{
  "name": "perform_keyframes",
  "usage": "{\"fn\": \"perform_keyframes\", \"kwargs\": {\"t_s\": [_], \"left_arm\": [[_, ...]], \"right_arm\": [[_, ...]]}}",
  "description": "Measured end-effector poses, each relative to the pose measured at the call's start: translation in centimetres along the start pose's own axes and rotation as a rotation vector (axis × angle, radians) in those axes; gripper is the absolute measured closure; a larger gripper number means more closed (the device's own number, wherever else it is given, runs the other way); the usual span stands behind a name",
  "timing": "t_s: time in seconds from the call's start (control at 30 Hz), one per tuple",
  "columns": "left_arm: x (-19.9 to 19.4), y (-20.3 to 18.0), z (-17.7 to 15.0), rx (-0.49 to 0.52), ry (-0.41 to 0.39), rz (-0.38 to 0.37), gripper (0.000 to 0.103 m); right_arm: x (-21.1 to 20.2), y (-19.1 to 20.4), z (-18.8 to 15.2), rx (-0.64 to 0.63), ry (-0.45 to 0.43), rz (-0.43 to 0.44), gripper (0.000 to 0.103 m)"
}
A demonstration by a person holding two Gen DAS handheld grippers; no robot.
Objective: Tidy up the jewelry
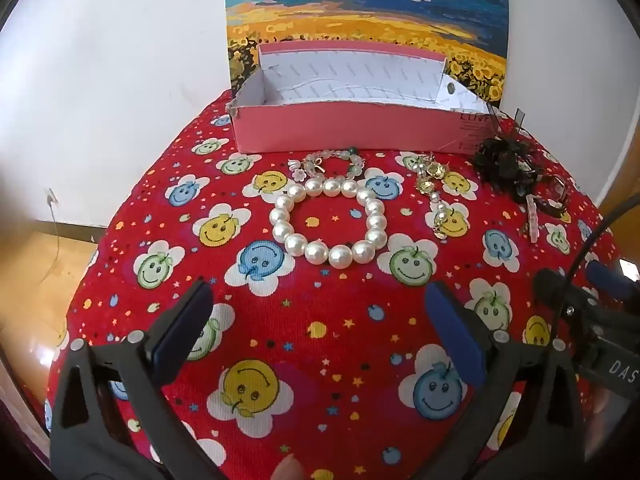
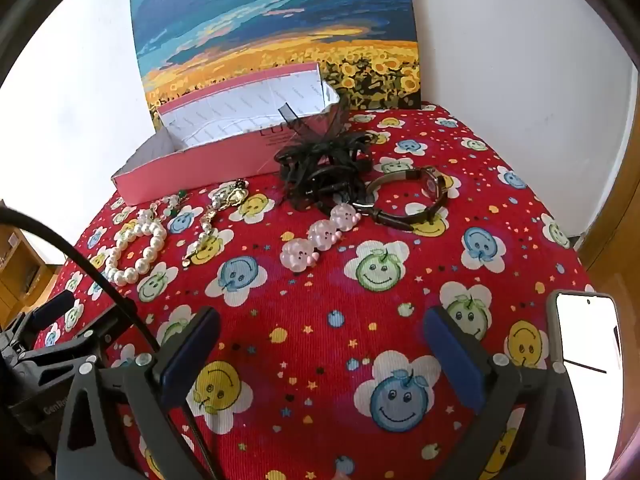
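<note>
Left wrist: your left tongs [image 1: 320, 332] stand wide apart and empty; the pearls [image 1: 328, 222] lie straight ahead, the pink box [image 1: 360, 130] beyond them.

Right wrist: your right tongs [image 2: 322, 354] gape empty too; pink clips [image 2: 318, 236] ahead, the watch [image 2: 416, 196] ahead-right, perhaps a black ribbon tangle [image 2: 324, 164] beyond.

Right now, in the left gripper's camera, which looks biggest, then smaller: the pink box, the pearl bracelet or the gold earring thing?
1. pink box, by far, though farthest from the camera.
2. pearl bracelet.
3. gold earring piece, thinnest; nearly as long as the bracelet is wide.
</note>
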State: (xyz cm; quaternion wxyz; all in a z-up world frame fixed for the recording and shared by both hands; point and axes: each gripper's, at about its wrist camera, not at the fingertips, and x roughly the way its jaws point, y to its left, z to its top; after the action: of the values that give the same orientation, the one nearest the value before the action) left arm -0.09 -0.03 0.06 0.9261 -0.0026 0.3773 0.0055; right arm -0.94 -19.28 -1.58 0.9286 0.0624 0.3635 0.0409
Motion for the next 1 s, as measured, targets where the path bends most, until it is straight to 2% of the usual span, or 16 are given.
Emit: {"fn": "perform_keyframes", "kwargs": {"t_s": [1.0], "left_arm": [[-0.09, 0.27, 0.07, -0.001, 0.008, -0.001, 0.004]], "right_arm": [[0.00, -0.08, -0.07, -0.007, 0.001, -0.012, 0.000]]}}
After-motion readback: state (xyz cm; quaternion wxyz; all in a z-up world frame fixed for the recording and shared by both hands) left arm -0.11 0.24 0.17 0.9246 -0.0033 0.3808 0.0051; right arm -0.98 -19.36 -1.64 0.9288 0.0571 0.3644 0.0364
